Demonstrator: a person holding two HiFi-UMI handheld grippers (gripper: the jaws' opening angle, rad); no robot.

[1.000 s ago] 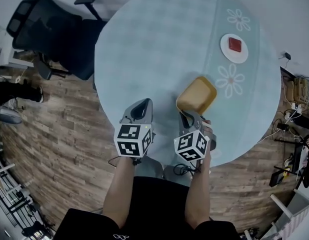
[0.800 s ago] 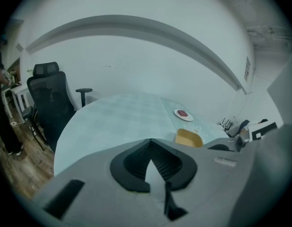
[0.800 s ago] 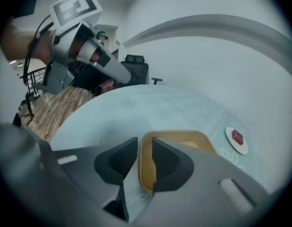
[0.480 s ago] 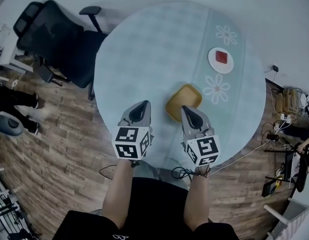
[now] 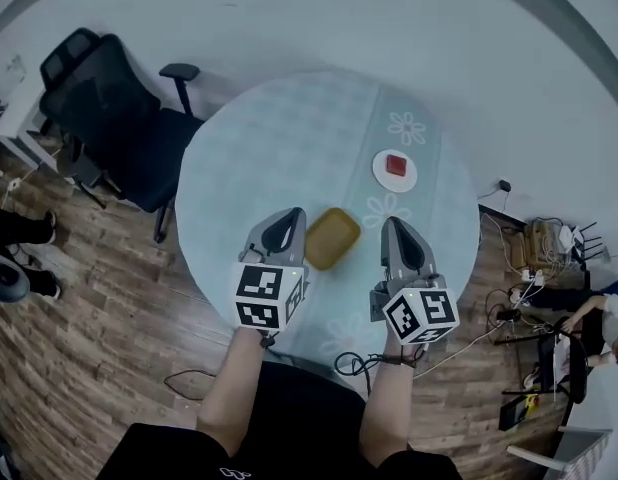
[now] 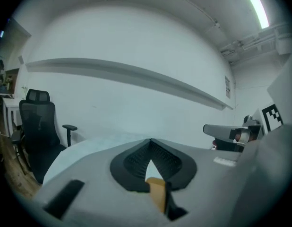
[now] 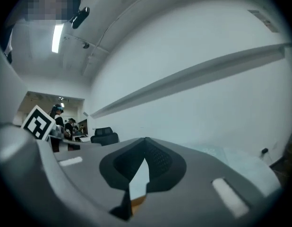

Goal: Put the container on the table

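The yellow container (image 5: 331, 238) rests flat on the round pale-blue table (image 5: 279, 138), near its front edge. Both grippers hang above it, apart from it. My left gripper (image 5: 286, 215) is just to its left, jaws shut with nothing between them. My right gripper (image 5: 397, 224) is to its right, also shut and empty. In the left gripper view the left gripper (image 6: 150, 141) points about level at the wall, and a slice of the container (image 6: 157, 193) shows below the tips. The right gripper (image 7: 146, 140) also points level, with a sliver of the container (image 7: 136, 202) beneath.
A white plate (image 5: 395, 168) with a red block sits at the table's far right. A black office chair (image 5: 109, 118) stands left of the table. Cables and a power strip (image 5: 529, 258) lie on the wood floor at right. Other people stand at both sides.
Both grippers have risen well above the table. The right gripper, at the container's near rim a second ago, has come away and closed. The container lies still on the table.
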